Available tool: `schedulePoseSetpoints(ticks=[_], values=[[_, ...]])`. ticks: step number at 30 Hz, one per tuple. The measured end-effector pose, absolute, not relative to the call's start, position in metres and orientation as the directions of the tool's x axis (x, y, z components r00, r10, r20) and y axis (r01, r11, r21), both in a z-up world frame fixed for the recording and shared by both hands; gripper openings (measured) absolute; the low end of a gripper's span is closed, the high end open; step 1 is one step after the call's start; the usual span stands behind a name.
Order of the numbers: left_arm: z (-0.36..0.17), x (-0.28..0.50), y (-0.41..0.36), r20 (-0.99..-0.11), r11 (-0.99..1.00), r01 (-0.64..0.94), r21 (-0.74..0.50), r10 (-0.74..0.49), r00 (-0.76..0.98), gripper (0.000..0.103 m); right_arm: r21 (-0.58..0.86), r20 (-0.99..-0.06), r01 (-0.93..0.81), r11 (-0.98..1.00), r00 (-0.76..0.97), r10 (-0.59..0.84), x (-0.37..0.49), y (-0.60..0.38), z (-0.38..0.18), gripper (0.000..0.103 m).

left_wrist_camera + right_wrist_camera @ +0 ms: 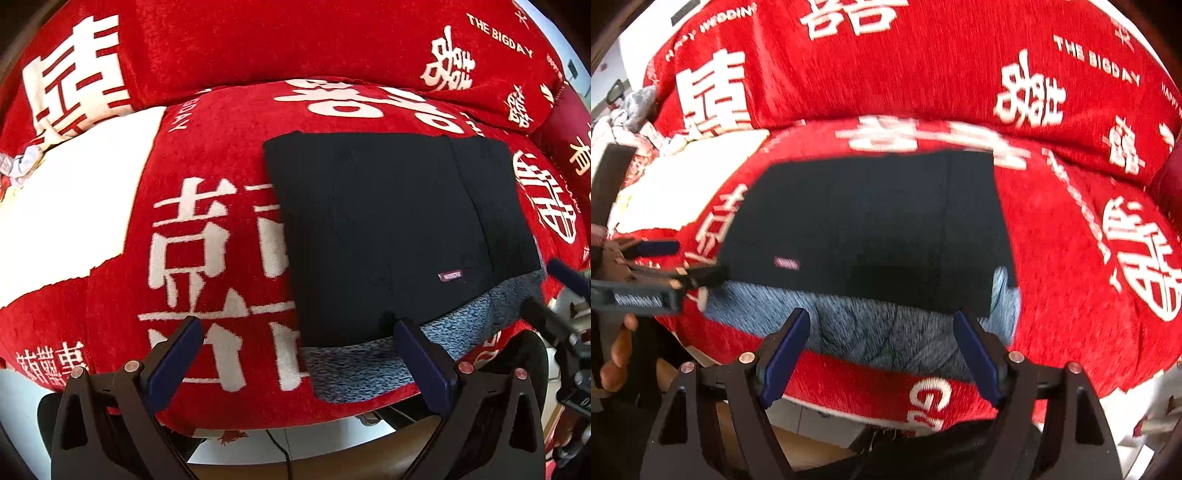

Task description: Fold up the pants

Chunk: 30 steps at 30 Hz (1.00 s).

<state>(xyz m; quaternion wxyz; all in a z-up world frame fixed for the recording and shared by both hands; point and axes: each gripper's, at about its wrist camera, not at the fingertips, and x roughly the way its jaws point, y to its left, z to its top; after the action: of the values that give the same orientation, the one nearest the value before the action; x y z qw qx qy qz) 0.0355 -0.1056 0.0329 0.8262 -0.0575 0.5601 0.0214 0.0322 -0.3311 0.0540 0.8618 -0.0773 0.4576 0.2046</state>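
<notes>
The right wrist view is smeared by motion blur, so the seams of the pants (864, 221) and the small label (786, 263) on them cannot be read there. In the left wrist view the label (449, 276) is sharper, yet its lettering is still too small to make out. The near edge of the sofa seat (236, 402) drops away behind the fingers in both views, and what lies below it is mostly hidden by the gripper frames. A white patch (74, 206) far to the left of the fingers is washed out by glare; whether it is cloth or cushion cannot be told.

The pants are black and lie folded into a flat, roughly square stack on the red cover printed with white characters. A grey-blue fleecy inner layer (369, 365) pokes out along the stack's near edge, right ahead of the fingertips.

The left gripper (299, 332) has its fingers spread wide and grips nothing; its right finger (417, 343) hovers over the fleecy edge, while its left finger lies over bare red cover. The right gripper (881, 328) is likewise spread wide and empty, with the fleecy edge ahead between its fingers. A person's hand (618, 350) holding the left gripper shows at the left of the right wrist view.

No containers appear.
</notes>
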Motion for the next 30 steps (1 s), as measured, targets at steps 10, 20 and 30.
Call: schedulePoseSetpoints(ticks=[10,20,30], values=[[0.016,0.04,-0.107,-0.945,0.992,-0.103,-0.074,-0.036,0.325,0.103,0.044,-0.838,-0.442,0.896,0.473,0.274,0.058,-0.316,0.049,0.084],[0.012,0.041,-0.107,-0.948,0.991,-0.105,-0.082,-0.045,0.314,0.103,-0.014,-0.843,-0.453,0.892,0.485,0.233,0.143,-0.265,0.045,0.084],[0.026,0.042,-0.11,-0.936,0.992,-0.095,-0.083,-0.045,0.349,0.103,-0.031,-0.808,-0.392,0.919,0.551,0.208,0.114,-0.296,0.061,0.085]])
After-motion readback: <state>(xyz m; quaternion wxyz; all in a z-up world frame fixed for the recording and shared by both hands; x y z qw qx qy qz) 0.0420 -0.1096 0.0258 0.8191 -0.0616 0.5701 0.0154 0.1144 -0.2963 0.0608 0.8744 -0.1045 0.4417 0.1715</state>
